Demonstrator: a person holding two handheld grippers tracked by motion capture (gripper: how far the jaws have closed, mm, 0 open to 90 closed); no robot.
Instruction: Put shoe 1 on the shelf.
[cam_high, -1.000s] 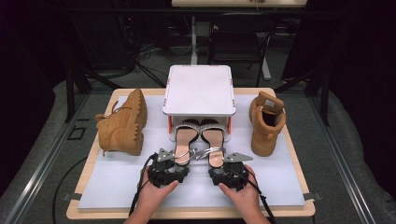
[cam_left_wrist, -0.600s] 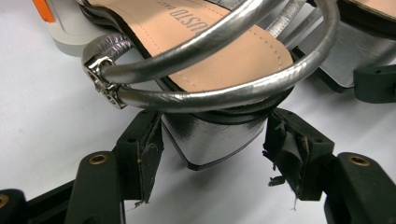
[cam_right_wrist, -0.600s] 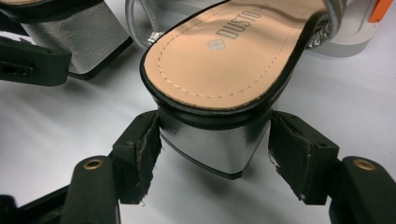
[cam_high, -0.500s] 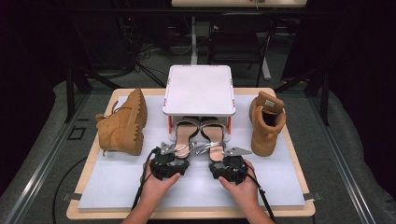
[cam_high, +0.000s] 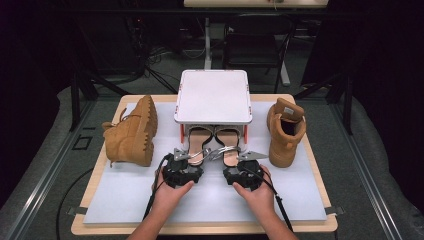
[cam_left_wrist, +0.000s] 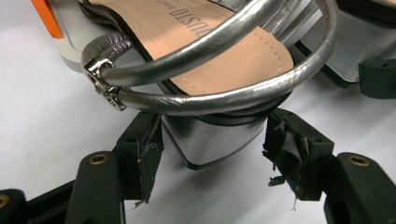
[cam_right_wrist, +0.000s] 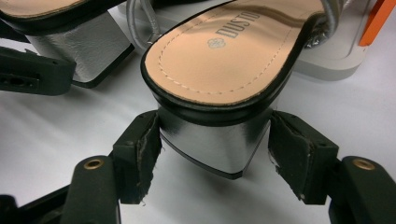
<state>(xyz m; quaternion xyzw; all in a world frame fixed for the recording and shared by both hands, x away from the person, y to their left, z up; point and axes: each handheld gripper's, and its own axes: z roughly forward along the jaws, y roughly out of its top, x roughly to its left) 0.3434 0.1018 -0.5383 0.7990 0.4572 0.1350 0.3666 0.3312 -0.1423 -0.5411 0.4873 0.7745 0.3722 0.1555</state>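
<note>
Two silver block-heeled sandals are seen side by side at the middle of the table, their toes tucked under a white shelf (cam_high: 213, 96) with orange legs and their heels pointing toward the person.

The left gripper (cam_high: 182, 164) is held at the heel of the left sandal (cam_high: 198, 145). In the left gripper view, the silver heel block (cam_left_wrist: 212, 140) is seen between the two black jaws, with the left pad (cam_left_wrist: 150, 158) touching or almost touching it and a small gap visible at the right pad (cam_left_wrist: 285, 149) — the jaws are spread and not clamped. A silver strap with a buckle (cam_left_wrist: 100, 86) is looped over the tan insole.

The right gripper (cam_high: 243, 167) is placed likewise at the right sandal (cam_high: 229, 145). In the right gripper view, its heel block (cam_right_wrist: 215, 140) is bracketed by both pads, which lie just beside or against its sides; whether it is truly gripped cannot be told.

A tan work boot (cam_high: 131, 132) is lying on its side at the left of the white mat (cam_high: 115, 200), and its mate (cam_high: 285, 131) is standing upright at the right.
</note>
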